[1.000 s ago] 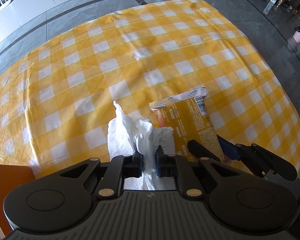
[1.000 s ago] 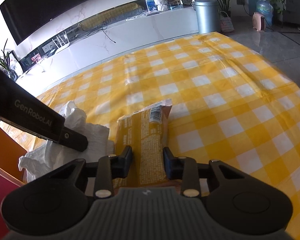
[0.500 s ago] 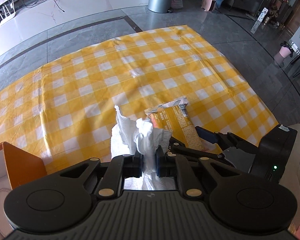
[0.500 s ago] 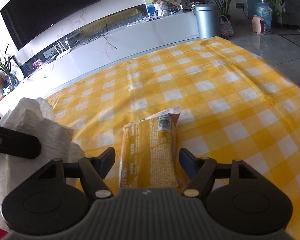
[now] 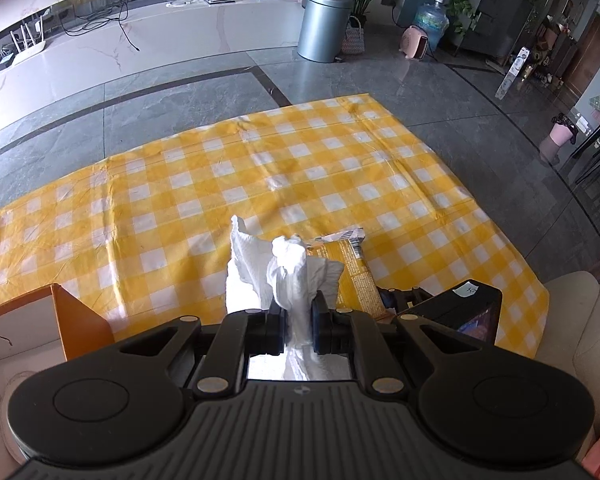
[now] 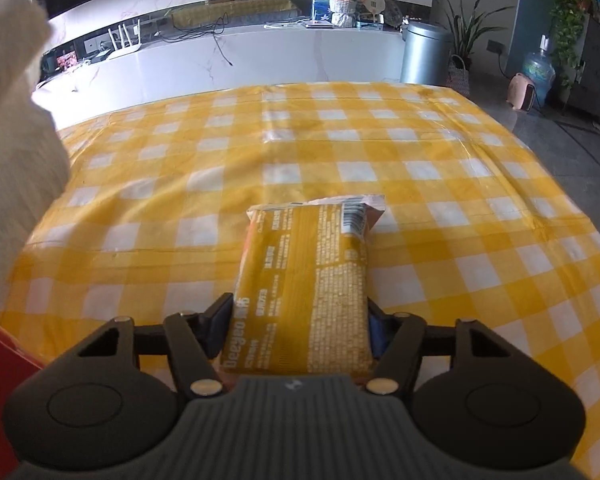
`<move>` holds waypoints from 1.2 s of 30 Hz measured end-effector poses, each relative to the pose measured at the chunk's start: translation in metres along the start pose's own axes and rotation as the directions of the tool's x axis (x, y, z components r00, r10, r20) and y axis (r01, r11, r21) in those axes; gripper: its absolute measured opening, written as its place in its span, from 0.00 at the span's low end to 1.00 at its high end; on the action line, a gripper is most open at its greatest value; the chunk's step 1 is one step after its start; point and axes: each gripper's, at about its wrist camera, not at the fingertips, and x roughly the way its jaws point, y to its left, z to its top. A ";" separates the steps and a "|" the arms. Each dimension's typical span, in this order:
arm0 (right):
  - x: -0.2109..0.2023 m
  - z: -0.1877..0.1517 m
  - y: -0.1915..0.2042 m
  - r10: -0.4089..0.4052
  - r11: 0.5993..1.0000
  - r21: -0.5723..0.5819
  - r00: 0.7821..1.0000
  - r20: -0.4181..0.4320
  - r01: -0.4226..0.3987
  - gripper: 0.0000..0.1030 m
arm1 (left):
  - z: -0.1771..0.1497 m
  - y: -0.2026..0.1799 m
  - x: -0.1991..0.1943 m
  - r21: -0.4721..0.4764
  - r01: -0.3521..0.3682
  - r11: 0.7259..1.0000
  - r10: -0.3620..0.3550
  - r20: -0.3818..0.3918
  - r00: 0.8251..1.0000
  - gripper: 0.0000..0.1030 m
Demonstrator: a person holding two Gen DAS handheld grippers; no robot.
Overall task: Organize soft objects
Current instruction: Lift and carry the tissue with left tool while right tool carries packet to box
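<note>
The left tool [image 5: 296, 326] is clamped on a crumpled white paper towel [image 5: 288, 276], which stands up out of its fingers above the yellow-and-white checked cloth [image 5: 172, 200] spread on the grey tiled floor [image 5: 160, 92]. The same towel fills the left edge of the right wrist view. At lower left of the left wrist view sits an open orange cardboard box [image 5: 80, 320] with a white inside.

The right tool [image 6: 300, 332] has its jaws closing around a yellow plastic snack packet [image 6: 304, 280] that lies flat on the cloth, its near end between the fingers, which stand at its two long sides; whether they already press on it I cannot tell. The packet's back faces up: a barcode near its far sealed end, blocks of small print too fine to read, and a word along its left edge that looks like "Beegoo". A red box [image 6: 0, 392] at the lower left corner bears white letters "NDERLAB", cut off by the edge.
</note>
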 end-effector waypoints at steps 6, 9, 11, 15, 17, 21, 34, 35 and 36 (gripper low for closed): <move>-0.008 0.002 -0.026 0.042 0.984 0.174 0.999 0.003 -0.042 0.50 | -0.010 0.000 -0.030 0.021 -0.012 1.000 0.011 0.036 0.999 0.13; -0.019 0.005 -0.037 0.048 0.972 0.230 0.999 0.027 -0.053 0.49 | -0.016 0.002 -0.044 0.033 -0.023 0.999 0.021 0.050 0.999 0.13; -0.028 0.007 -0.039 0.040 0.970 0.239 0.998 0.053 -0.051 0.49 | -0.020 0.004 -0.051 0.043 -0.028 0.999 0.025 0.051 0.998 0.13; -0.051 0.015 -0.039 0.040 0.967 0.244 0.992 0.123 -0.069 0.49 | -0.026 0.015 -0.067 0.026 -0.037 0.999 0.036 0.056 0.998 0.13; -0.062 0.020 -0.037 0.048 0.964 0.251 0.987 0.156 -0.087 0.49 | -0.029 0.021 -0.077 0.019 -0.046 0.999 0.044 0.073 0.996 0.13; -0.085 0.027 -0.032 0.093 0.953 0.261 0.969 0.228 -0.153 0.49 | -0.037 0.043 -0.100 -0.025 -0.042 0.999 0.044 0.112 0.993 0.13; -0.160 0.040 0.018 0.355 0.867 0.185 0.834 0.422 -0.463 0.49 | -0.092 0.118 -0.136 -0.102 -0.079 0.992 0.098 0.205 0.974 0.13; -0.164 0.040 0.024 0.369 0.864 0.172 0.827 0.425 -0.474 0.49 | -0.098 0.123 -0.138 -0.114 -0.075 0.991 0.099 0.221 0.970 0.13; -0.167 0.040 0.030 0.381 0.863 0.155 0.821 0.425 -0.481 0.49 | -0.104 0.128 -0.138 -0.128 -0.067 0.990 0.095 0.232 0.968 0.13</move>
